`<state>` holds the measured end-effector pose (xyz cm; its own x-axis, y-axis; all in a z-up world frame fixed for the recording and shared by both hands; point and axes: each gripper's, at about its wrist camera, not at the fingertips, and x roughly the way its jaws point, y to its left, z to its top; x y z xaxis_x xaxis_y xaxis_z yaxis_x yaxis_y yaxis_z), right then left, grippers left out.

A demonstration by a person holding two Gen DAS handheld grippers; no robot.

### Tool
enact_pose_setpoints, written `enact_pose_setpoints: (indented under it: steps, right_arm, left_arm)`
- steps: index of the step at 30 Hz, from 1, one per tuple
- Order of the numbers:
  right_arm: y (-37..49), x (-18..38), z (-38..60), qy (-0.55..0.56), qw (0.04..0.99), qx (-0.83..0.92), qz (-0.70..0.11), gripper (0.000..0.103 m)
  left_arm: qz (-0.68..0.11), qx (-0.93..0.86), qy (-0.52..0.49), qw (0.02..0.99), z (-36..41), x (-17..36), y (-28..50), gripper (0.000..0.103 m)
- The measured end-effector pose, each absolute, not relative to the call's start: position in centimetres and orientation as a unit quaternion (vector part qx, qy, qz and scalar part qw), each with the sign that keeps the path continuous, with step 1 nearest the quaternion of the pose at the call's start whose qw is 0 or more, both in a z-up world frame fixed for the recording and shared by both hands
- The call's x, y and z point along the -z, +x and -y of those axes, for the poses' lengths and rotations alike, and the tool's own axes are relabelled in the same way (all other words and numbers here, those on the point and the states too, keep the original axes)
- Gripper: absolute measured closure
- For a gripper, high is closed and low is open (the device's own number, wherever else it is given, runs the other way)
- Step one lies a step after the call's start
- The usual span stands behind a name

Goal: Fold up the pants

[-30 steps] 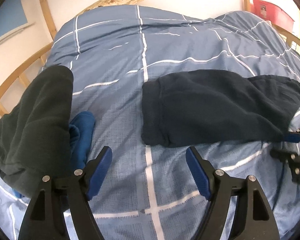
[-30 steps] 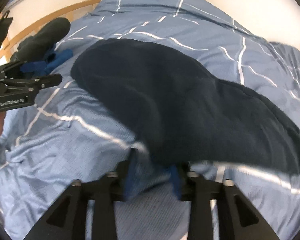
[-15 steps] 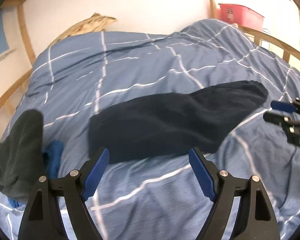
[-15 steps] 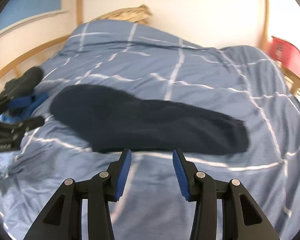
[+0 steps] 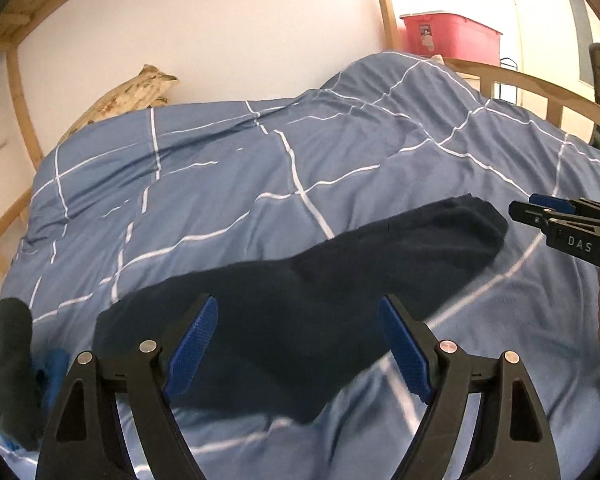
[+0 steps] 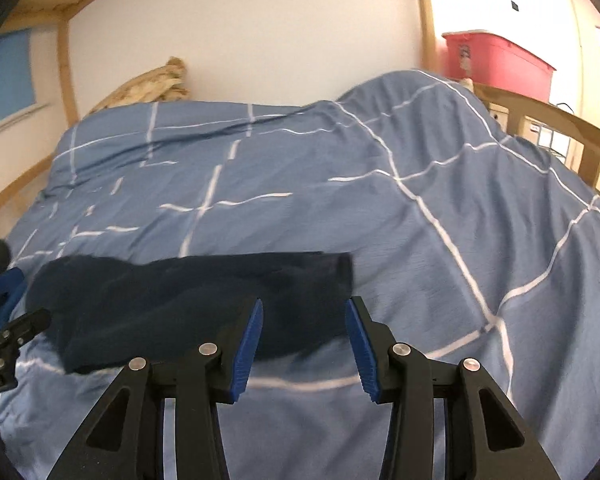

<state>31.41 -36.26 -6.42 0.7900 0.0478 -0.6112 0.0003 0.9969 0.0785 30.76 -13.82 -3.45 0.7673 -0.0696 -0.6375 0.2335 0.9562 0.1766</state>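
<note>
The dark navy pants (image 5: 300,300) lie folded in a long strip on the blue checked duvet (image 5: 260,184); they also show in the right wrist view (image 6: 172,300). My left gripper (image 5: 296,344) is open and empty, held above the pants' near edge. My right gripper (image 6: 304,340) is open and empty, above the right end of the pants. The right gripper also shows at the right edge of the left wrist view (image 5: 540,212), beside the pants' far end.
A dark green garment (image 5: 8,372) on a blue cloth (image 5: 54,368) lies at the left. A red bin (image 5: 452,36) stands behind the wooden bed rail (image 5: 540,88). A patterned pillow (image 5: 132,92) leans against the wall.
My right gripper let go of the pants and opened. Both grippers pulled back and tilted up, so the pants now sit lower in both views.
</note>
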Motion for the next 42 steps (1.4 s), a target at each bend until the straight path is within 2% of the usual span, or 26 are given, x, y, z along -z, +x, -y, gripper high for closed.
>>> enact_pose_setpoints:
  steps: [15,18,21,27,36,38,39,40,42]
  right_arm:
    - [41.4,10.0,38.3,0.067,0.905,-0.052,-0.416,0.061]
    - [41.7,10.5,37.8,0.062,0.899,-0.057,-0.430,0.073]
    - [41.4,10.3,36.9,0.024,0.902,-0.050,-0.428,0.095]
    - [41.6,8.1,36.1,-0.040,0.926,-0.017,-0.374,0.099]
    - [42.9,10.2,36.9,-0.031,0.910,0.003,-0.414,0.098]
    - [42.2,10.1,37.3,-0.017,0.911,0.006,-0.413,0.086]
    - [41.8,9.7,37.6,-0.009,0.911,0.015,-0.411,0.070]
    - [41.3,9.3,37.8,-0.001,0.915,0.024,-0.404,0.061]
    - [39.6,8.3,38.1,0.012,0.927,0.037,-0.373,0.061]
  left_arm:
    - [-0.386,0.093,0.114,0.910,15.5,5.1,38.3,0.021]
    - [-0.409,0.102,0.104,0.901,15.1,5.2,40.0,0.021]
    - [-0.425,0.103,0.093,0.895,14.5,5.0,41.5,0.021]
    - [-0.417,0.091,0.088,0.900,14.1,4.4,41.9,0.021]
    - [-0.431,0.083,0.087,0.894,14.2,5.7,41.9,0.021]
    - [-0.432,0.081,0.086,0.894,14.2,5.9,41.6,0.021]
    - [-0.431,0.080,0.086,0.895,14.2,5.9,41.3,0.021]
    - [-0.429,0.080,0.085,0.896,14.2,5.8,41.0,0.021]
    - [-0.418,0.075,0.086,0.901,14.2,5.4,40.2,0.021]
